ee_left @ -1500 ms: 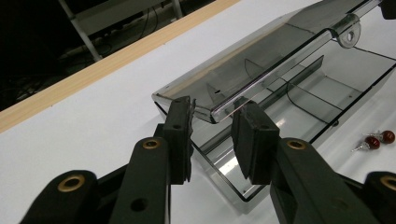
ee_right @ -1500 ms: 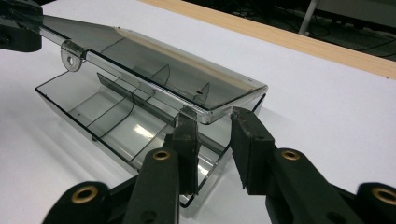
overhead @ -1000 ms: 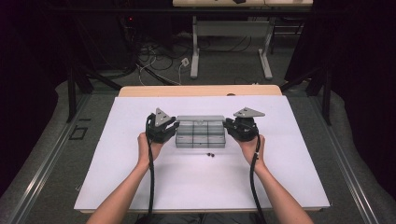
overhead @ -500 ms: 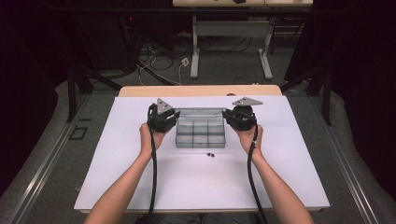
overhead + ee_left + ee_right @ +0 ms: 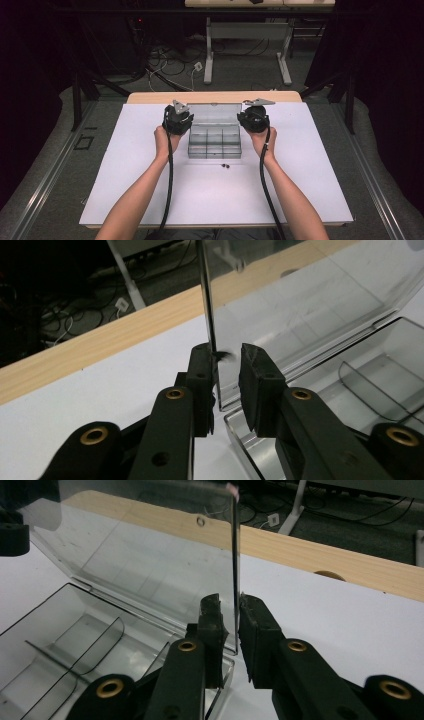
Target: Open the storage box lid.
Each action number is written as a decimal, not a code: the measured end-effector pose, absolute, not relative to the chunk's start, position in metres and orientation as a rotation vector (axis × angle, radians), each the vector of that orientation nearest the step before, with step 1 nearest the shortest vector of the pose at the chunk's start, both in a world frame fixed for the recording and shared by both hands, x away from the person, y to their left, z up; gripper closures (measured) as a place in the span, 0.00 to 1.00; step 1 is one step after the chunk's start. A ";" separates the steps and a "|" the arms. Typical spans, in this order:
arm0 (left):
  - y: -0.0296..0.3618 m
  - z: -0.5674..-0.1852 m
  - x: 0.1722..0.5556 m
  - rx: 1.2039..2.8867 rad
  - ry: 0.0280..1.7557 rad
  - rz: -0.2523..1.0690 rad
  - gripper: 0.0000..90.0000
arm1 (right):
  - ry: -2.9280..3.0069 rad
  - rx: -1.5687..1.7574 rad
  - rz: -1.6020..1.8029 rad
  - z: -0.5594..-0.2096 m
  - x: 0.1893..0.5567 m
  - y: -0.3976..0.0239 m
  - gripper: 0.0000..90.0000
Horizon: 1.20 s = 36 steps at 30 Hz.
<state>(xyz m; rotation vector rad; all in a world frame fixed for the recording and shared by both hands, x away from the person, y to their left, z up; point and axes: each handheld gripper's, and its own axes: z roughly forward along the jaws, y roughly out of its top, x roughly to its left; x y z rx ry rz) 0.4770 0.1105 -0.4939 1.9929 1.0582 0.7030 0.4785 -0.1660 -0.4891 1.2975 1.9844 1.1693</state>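
We are opening the hinged lid (image 5: 216, 113) of a clear compartment box (image 5: 215, 144) that sits on the white table cover (image 5: 125, 175), just ahead of both hands. The lid is standing near upright at the far side of the box.

The left gripper (image 5: 227, 365) is straddling the lid's left side edge with narrow jaws. In the left gripper view 1 pad is lying against that edge while a gap remains at the other, so we cannot tell whether it is clamping.

The right gripper (image 5: 231, 612) is pinching the lid's right side edge between narrow jaws. We are gripping at 2 opposite edges so that the thin lid swings evenly on its hinge without twisting.

2 small dark parts (image 5: 224, 164) are lying on the cover just in front of the box, probably awaiting sorting into the compartments.
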 end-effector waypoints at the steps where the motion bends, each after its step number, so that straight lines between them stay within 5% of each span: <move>1: 0.110 -0.496 0.478 1.996 1.072 0.697 0.84 | 1.987 1.302 1.163 -0.490 0.481 -0.166 0.90; 8: 0.113 -0.501 0.480 2.009 1.102 0.691 0.80 | 2.013 1.337 1.118 -0.498 0.490 -0.164 0.86; 21: 0.121 -0.509 0.437 2.056 1.069 0.656 0.38 | 2.202 1.225 1.117 -0.513 0.457 -0.171 0.63; 36: 0.143 -0.514 0.387 2.106 1.001 0.563 0.19 | 2.341 1.148 1.118 -0.520 0.406 -0.191 0.44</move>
